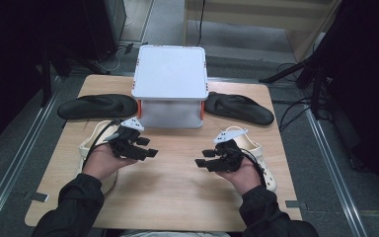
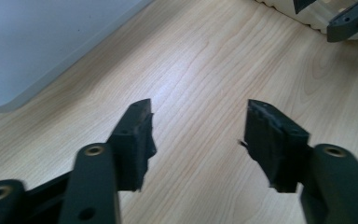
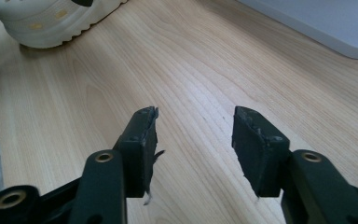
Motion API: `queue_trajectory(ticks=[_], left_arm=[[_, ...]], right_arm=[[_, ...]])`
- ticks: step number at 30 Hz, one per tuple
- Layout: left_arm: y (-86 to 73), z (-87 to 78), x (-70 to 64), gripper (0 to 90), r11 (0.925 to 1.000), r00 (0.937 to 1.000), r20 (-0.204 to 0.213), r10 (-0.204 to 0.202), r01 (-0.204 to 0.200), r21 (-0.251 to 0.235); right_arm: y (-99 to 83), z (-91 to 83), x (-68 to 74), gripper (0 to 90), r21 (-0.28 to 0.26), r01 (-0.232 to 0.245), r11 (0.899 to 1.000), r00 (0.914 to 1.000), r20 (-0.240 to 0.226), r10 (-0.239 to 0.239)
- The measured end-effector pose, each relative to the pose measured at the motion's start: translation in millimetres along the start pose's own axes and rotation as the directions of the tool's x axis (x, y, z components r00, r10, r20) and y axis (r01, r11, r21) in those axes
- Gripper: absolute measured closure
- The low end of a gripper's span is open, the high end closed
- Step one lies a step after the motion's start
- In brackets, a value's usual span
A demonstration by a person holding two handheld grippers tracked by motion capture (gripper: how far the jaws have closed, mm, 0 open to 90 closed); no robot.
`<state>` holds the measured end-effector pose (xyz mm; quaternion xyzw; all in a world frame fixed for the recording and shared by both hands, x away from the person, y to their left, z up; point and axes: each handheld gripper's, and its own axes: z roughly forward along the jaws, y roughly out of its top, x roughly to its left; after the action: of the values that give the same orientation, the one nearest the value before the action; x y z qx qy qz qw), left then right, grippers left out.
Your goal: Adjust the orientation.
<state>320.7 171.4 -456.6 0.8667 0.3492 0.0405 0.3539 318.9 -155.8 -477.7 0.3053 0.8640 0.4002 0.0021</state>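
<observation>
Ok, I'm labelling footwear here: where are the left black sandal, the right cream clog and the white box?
left black sandal [image 1: 97, 105], high view, middle of its footbed.
right cream clog [image 1: 252, 146], high view, its upper.
white box [image 1: 170, 72], high view, centre of its lid.

Cream clogs [image 1: 94, 143], black flip-flops [image 1: 97, 105], white box [image 1: 170, 79], pale wood-grain table [image 1: 177, 192].

Right claw [image 3: 193, 126] jaws apart over table [image 3: 74, 107]; cream clog [image 3: 51, 18] far left.

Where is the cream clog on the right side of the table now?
In the high view, the right cream clog lies near the table's right edge, under the right gripper, in front of the right black sandal.
</observation>
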Motion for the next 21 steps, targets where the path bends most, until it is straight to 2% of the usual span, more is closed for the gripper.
queue_trajectory(ticks=[2, 3, 6, 7, 8, 9, 10, 11, 12, 13, 14, 15, 16, 19, 21], left_arm=[[-0.9, -4.3, 2.0, 46.7, 0.9999, 0.9998, -0.017, 0.006, -0.006, 0.009], [-3.4, -11.9, 6.4, 47.3, 1.0, 0.9996, -0.027, -0.002, 0.002, 0.005], [-5.7, -19.2, 10.5, 48.1, 0.9999, 0.999, -0.043, -0.015, 0.015, -0.001], [-6.9, -24.1, 13.4, 48.8, 0.9998, 0.9985, -0.049, -0.022, 0.022, -0.004], [-10.5, -34.9, 18.4, 49.3, 0.9985, 0.9968, -0.061, -0.051, 0.05, -0.02], [-10.5, -34.9, 18.4, 50.2, 0.9985, 0.9968, -0.061, -0.051, 0.05, -0.02], [-13.6, -44.1, 22.2, 51.5, 0.9964, 0.994, -0.07, -0.084, 0.082, -0.019], [-13.6, -44.1, 22.2, 52.4, 0.9964, 0.994, -0.07, -0.084, 0.082, -0.019], [-17.1, -52.9, 24.9, 52.9, 0.9955, 0.9916, -0.089, -0.094, 0.092, -0.022], [-17.1, -52.9, 24.9, 53.5, 0.9955, 0.9916, -0.089, -0.094, 0.092, -0.022], [-21.0, -60.8, 27.8, 53.5, 0.9944, 0.9897, -0.098, -0.105, 0.102, -0.027], [-21.0, -60.8, 27.8, 53.5, 0.9944, 0.9897, -0.098, -0.105, 0.102, -0.027], [-24.4, -65.4, 28.9, 53.5, 0.9922, 0.9862, -0.111, -0.123, 0.119, -0.036], [-27.9, -70.5, 30.3, 53.3, 0.9917, 0.9843, -0.122, -0.127, 0.124, -0.033], [-33.4, -77.0, 31.7, 53.4, 0.9902, 0.9808, -0.136, -0.139, 0.137, -0.029]], right_arm=[[1.3, -1.2, 0.9, 50.5, -0.008, 0.008, 1.0, 0.9999, 0.009, -0.008], [1.4, -1.4, 1.3, 50.1, -0.009, 0.017, 1.0, 0.9997, 0.016, -0.017], [1.3, -1.3, 1.9, 49.8, -0.008, 0.025, 1.0, 0.9994, 0.025, -0.025], [1.5, -1.0, 1.8, 49.3, -0.004, 0.027, 1.0, 0.9993, 0.025, -0.027], [2.2, 0.2, 1.5, 49.4, 0.0, 0.033, 0.999, 0.9992, 0.023, -0.033], [2.2, 0.2, 1.5, 49.4, 0.0, 0.033, 0.999, 0.9992, 0.023, -0.033], [3.5, 2.3, 2.7, 49.4, 0.008, 0.034, 0.999, 0.9992, 0.02, -0.034], [4.3, 3.7, 3.1, 49.3, 0.012, 0.041, 0.999, 0.999, 0.019, -0.042], [5.0, 4.8, 3.8, 49.4, 0.018, 0.046, 0.999, 0.9988, 0.018, -0.046], [5.0, 4.8, 3.8, 49.4, 0.018, 0.046, 0.999, 0.9988, 0.018, -0.046], [6.3, 7.2, 4.9, 49.4, 0.023, 0.052, 0.998, 0.9986, 0.013, -0.052], [6.3, 7.2, 4.9, 49.4, 0.023, 0.052, 0.998, 0.9986, 0.013, -0.052], [8.0, 9.8, 6.2, 49.4, 0.028, 0.057, 0.998, 0.9984, 0.006, -0.057], [9.5, 12.4, 7.1, 49.4, 0.036, 0.066, 0.997, 0.9978, 0.001, -0.066], [12.1, 16.2, 9.0, 49.4, 0.045, 0.074, 0.996, 0.9972, -0.007, -0.074]])
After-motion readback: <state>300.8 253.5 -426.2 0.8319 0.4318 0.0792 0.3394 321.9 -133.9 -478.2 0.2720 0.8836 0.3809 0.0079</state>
